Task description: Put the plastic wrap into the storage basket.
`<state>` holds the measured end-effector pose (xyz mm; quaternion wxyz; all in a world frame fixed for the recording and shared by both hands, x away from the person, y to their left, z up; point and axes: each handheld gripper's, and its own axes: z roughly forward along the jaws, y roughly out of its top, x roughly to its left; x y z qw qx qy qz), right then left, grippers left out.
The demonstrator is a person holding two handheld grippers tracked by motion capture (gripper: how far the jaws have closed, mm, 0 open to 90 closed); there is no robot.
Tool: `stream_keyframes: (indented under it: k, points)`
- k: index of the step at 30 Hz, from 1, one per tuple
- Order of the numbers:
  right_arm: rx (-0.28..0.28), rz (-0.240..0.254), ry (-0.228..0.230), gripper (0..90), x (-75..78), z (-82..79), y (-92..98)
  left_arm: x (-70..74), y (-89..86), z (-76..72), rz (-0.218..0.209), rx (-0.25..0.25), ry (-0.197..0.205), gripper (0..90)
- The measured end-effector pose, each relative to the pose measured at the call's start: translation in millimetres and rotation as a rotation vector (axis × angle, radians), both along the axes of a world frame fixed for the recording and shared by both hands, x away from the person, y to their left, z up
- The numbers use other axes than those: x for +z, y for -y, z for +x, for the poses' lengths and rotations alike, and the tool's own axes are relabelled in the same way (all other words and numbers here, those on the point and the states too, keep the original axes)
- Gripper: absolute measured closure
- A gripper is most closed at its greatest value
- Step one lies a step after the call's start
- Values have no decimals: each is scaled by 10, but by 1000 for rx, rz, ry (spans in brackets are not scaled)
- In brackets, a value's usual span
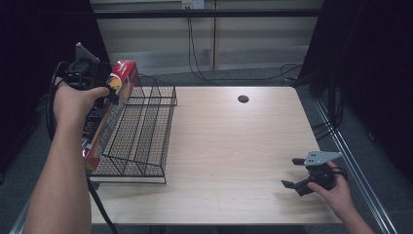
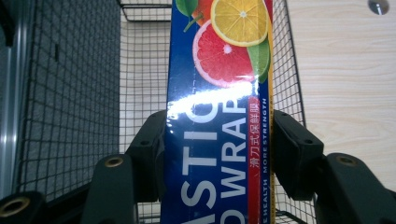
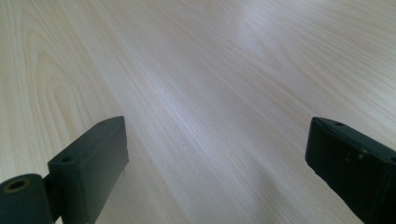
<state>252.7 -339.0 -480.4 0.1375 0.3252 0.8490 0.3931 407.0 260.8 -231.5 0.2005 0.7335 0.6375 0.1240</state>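
A long blue and red plastic wrap box (image 1: 108, 113) with citrus pictures is held above the left side of a black wire basket (image 1: 146, 131). My left gripper (image 1: 100, 90) is shut on the box, near its upper part. In the left gripper view both jaws press the box (image 2: 217, 116) from either side, with the basket's mesh (image 2: 70, 93) below. My right gripper (image 1: 293, 173) rests low over the table's front right, open, with nothing between its jaws. The right gripper view has bare wood (image 3: 210, 93) between the two spread jaws.
The light wooden table (image 1: 229, 146) has a dark round hole (image 1: 243, 99) near its far edge. Black curtains flank both sides, and cables trail on the floor behind the table. A metal rail (image 1: 355, 170) runs along the right side.
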Motion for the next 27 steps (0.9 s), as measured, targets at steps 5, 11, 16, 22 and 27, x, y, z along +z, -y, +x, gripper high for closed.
stream_keyframes:
  k: [5, 11, 16, 22, 27]
  points:
    - [-3, 0, -1, 54, 0, 1, 2, -30, -57, -11, -9, 21, 0, 439]
    - [4, 2, -5, 54, -5, 4, -5, -64, -106, -19, -17, 37, -7, 439]
    - [1, 2, -3, 54, -4, 5, -3, -74, -125, -21, -9, 52, -6, 438]
    - [2, 0, -4, 54, -6, 8, -12, -108, -155, -22, -15, 61, -6, 438]
    - [2, -1, -1, 54, -2, 7, -12, -129, -193, -19, -4, 74, -8, 437]
